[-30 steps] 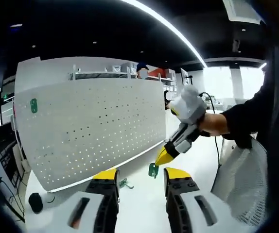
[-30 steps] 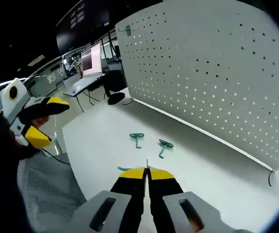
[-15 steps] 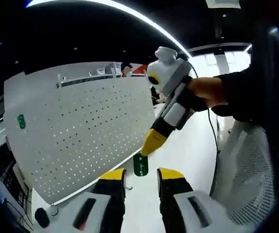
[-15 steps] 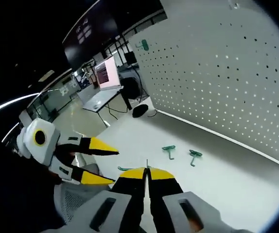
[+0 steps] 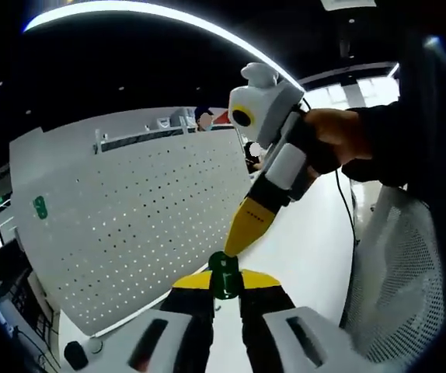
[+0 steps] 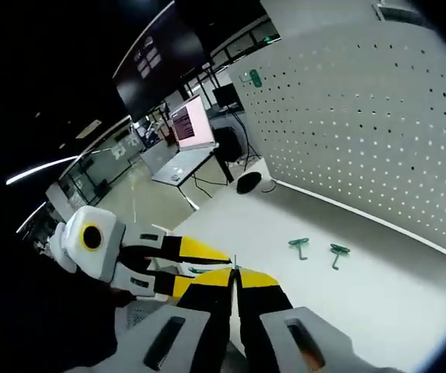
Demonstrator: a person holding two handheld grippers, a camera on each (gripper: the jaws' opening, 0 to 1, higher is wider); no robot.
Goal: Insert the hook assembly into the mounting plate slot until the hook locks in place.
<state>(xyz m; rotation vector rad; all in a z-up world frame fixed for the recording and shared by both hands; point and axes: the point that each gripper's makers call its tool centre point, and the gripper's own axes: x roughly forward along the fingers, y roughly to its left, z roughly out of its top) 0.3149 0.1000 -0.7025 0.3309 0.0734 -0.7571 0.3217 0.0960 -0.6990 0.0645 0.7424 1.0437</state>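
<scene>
In the left gripper view, the left gripper (image 5: 224, 281) has its yellow-tipped jaws drawn close around a green hook piece (image 5: 224, 274), which sits between the tips. The right gripper (image 5: 242, 231) comes down from the upper right, its jaws pinched together on the top of the same green piece. In the right gripper view, the right gripper's (image 6: 234, 273) jaws meet with only a thin line between them, and the left gripper (image 6: 182, 263) lies just to its left.

Ahead of the right gripper, two more green hooks (image 6: 299, 247) (image 6: 337, 253) lie side by side on the white table (image 6: 378, 287), with bare surface around them. The white pegboard (image 5: 145, 210) stands beyond, carrying one green plate (image 5: 40, 207) near its far upper corner.
</scene>
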